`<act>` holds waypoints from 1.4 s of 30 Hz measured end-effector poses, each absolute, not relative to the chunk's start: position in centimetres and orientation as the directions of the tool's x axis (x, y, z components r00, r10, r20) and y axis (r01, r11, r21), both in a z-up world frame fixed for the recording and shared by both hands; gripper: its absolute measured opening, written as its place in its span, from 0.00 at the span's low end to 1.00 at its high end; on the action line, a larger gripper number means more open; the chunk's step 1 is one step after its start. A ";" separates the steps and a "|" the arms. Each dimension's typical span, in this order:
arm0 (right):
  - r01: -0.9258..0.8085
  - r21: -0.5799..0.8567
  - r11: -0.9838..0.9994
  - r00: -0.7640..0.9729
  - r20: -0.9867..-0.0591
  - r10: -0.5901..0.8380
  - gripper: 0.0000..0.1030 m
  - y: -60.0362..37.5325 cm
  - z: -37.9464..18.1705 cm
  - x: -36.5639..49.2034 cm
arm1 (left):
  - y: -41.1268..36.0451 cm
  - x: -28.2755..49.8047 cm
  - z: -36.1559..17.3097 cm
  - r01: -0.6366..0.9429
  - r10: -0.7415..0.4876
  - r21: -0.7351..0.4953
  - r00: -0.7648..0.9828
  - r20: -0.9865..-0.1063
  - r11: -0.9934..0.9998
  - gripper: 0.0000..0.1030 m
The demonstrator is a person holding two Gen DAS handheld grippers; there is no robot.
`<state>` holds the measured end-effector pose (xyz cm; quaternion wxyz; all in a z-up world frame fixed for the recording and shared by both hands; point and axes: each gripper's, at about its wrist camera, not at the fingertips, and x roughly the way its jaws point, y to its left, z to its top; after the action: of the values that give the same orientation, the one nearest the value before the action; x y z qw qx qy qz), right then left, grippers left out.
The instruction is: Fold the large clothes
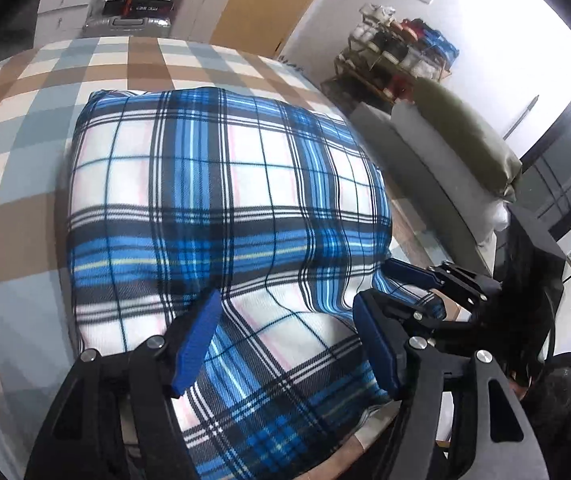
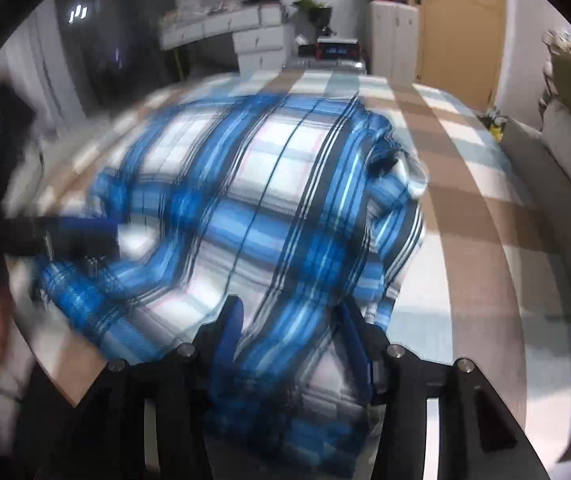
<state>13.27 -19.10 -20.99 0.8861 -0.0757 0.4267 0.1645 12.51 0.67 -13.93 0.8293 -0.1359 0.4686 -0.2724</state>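
On the checked bed cover (image 1: 25,128), a blue, white and black plaid garment (image 1: 221,184) lies in a thick folded block, its near edge rumpled and lifted toward both cameras. Thin pink and yellow lines run through the plaid. No brand or label can be read on it; small white lettering on a dark box (image 1: 147,5) beyond the bed is too small to make out.

From the left wrist view, the left gripper (image 1: 285,344) has its blue pads spread wide, with the cloth passing between them and not pinched. Just beside it, the right gripper (image 1: 401,284) pokes in at the garment's right edge, with blue cloth bunched between its pads; whether it grips cannot be told there.

From the right wrist view, much is smeared by motion blur. The right gripper (image 2: 293,332) stands fairly wide with a ridge of cloth filling the gap between its fingers. The left gripper (image 2: 85,228) shows only as a dark blurred bar at the garment's left side. A grey sofa (image 1: 425,152) with an olive cushion (image 1: 465,136) stands beside the bed.
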 end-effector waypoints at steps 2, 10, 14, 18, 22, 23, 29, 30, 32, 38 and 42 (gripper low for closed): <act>-0.355 0.034 0.934 0.561 -0.791 0.242 0.48 -18.3 -21.4 13.9 | 0.3 11.8 -12.6 0.328 -0.551 -0.445 0.425 -0.718 0.833 0.62; -0.303 0.226 0.926 0.729 -0.571 0.378 0.52 -19.3 -18.0 17.6 | -1.3 9.9 -14.5 0.396 -0.494 -0.329 0.457 -0.739 0.857 0.61; -0.289 0.186 0.939 0.697 -0.632 0.339 0.53 -17.5 -21.0 23.6 | -1.4 9.5 -14.4 0.386 -0.473 -0.307 0.481 -0.738 0.870 0.61; -0.243 0.232 0.942 0.558 -0.761 0.331 0.55 -16.4 -28.1 30.1 | -1.2 9.3 -14.1 0.397 -0.478 -0.303 0.482 -0.734 0.866 0.61; -0.286 0.326 0.901 0.554 -0.711 0.433 0.53 -16.9 -28.9 32.1 | -0.8 10.1 -11.3 0.398 -0.510 -0.350 0.435 -0.742 0.848 0.62; -0.301 0.381 0.874 0.584 -0.651 0.485 0.53 -18.0 -28.7 32.5 | -0.9 10.4 -9.9 0.426 -0.537 -0.361 0.431 -0.725 0.830 0.62; -0.259 0.641 0.723 0.709 -0.382 0.593 0.55 -24.9 -30.8 34.4 | -3.7 16.4 -4.3 0.556 -0.535 -0.232 0.480 -0.695 0.799 0.63; -0.254 0.665 0.702 0.715 -0.360 0.600 0.55 -25.4 -31.5 34.9 | -4.3 18.3 -4.6 0.570 -0.557 -0.264 0.432 -0.710 0.778 0.63; -0.249 0.670 0.699 0.738 -0.336 0.585 0.55 -25.8 -32.1 35.8 | -5.1 21.9 -6.4 0.566 -0.591 -0.349 0.324 -0.739 0.747 0.63; -0.296 0.627 0.721 0.731 -0.338 0.594 0.58 -24.1 -31.6 37.1 | -4.6 26.9 -13.7 0.436 -0.653 -0.552 0.117 -0.748 0.711 0.55; -0.340 0.606 0.719 0.724 -0.320 0.612 0.66 -24.0 -29.9 35.4 | -3.6 25.2 -11.0 0.406 -0.607 -0.508 0.162 -0.778 0.759 0.50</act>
<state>35.40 -24.02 -29.88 0.8904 0.2626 0.2584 0.2672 25.19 -3.58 -10.96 0.7567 -0.0906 0.5541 -0.3349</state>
